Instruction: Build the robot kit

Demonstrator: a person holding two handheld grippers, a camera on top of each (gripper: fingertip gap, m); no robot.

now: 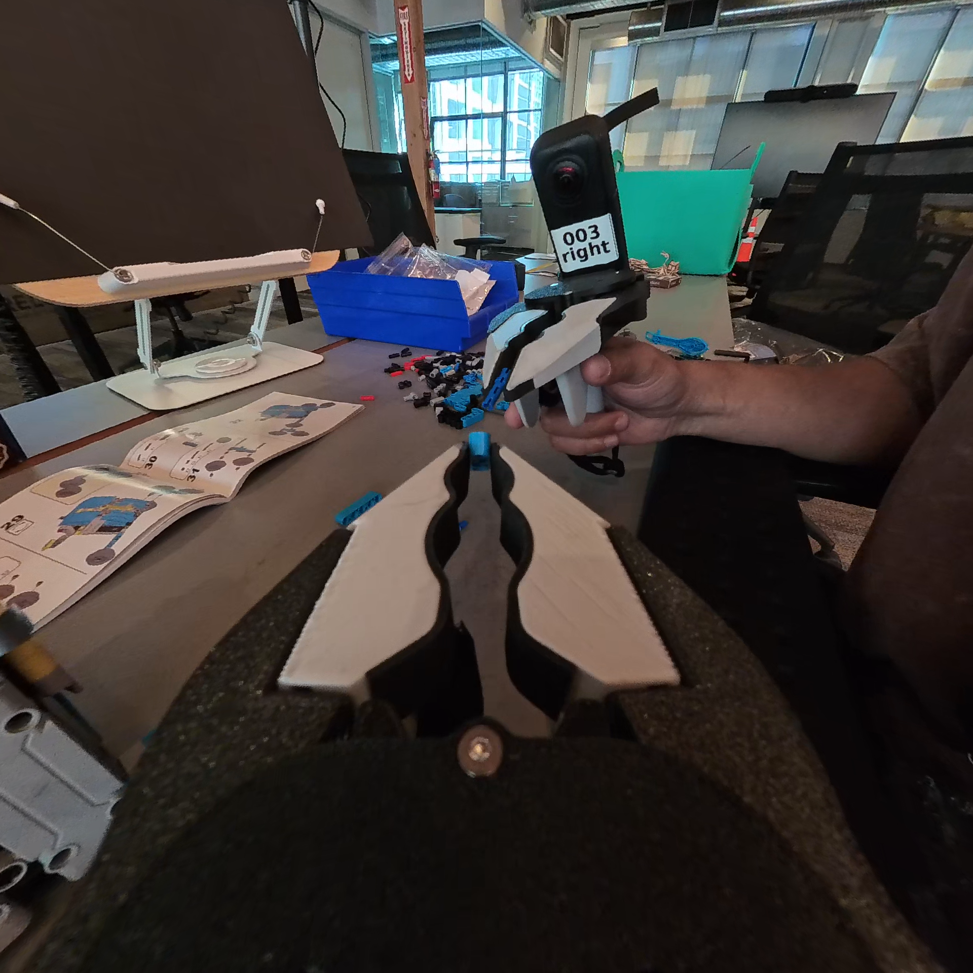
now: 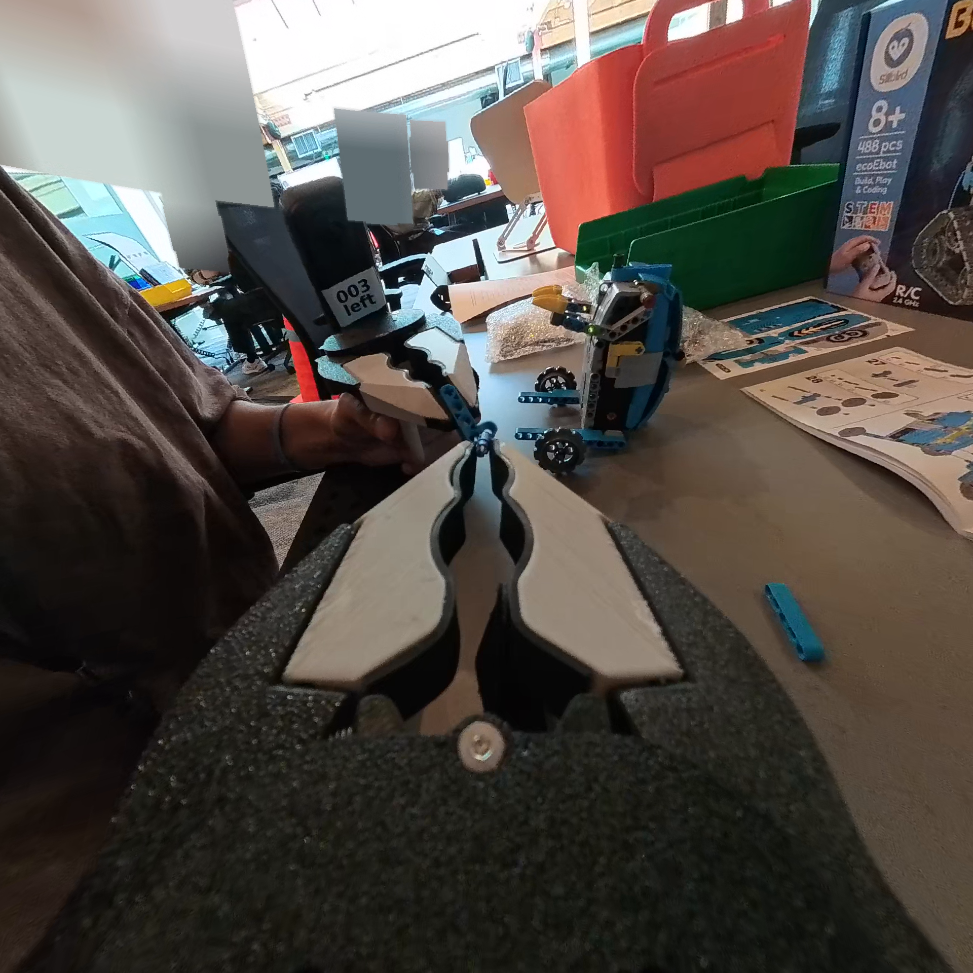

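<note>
A grey surface (image 1: 252, 589) carries everything in view. At its far side in the right wrist view stand an orange felt bag (image 2: 658, 131), a tall kit box (image 2: 895, 158) and a green bin (image 2: 711, 247). The left wrist view shows a blue bin (image 1: 400, 310) with clear bags in it and a white folding stand (image 1: 210, 363). An open instruction booklet (image 1: 174, 468) lies flat nearer in. A partly built blue and grey wheeled model (image 2: 621, 358) stands on the surface beside bubble wrap, and a pile of small black, blue and red parts (image 1: 442, 379) lies just in front of the blue bin. One loose blue beam (image 2: 794, 621) rests alone on the surface. Both tongs are raised above the surface, tips almost meeting. The left tongs (image 1: 479, 447) are nearly closed, pinching a blue holed beam (image 2: 459, 408) at its end. The right tongs (image 2: 482, 446) are also almost closed on a small blue pin (image 2: 485, 436), which sits right at the beam's free end; whether the two touch cannot be told.
</note>
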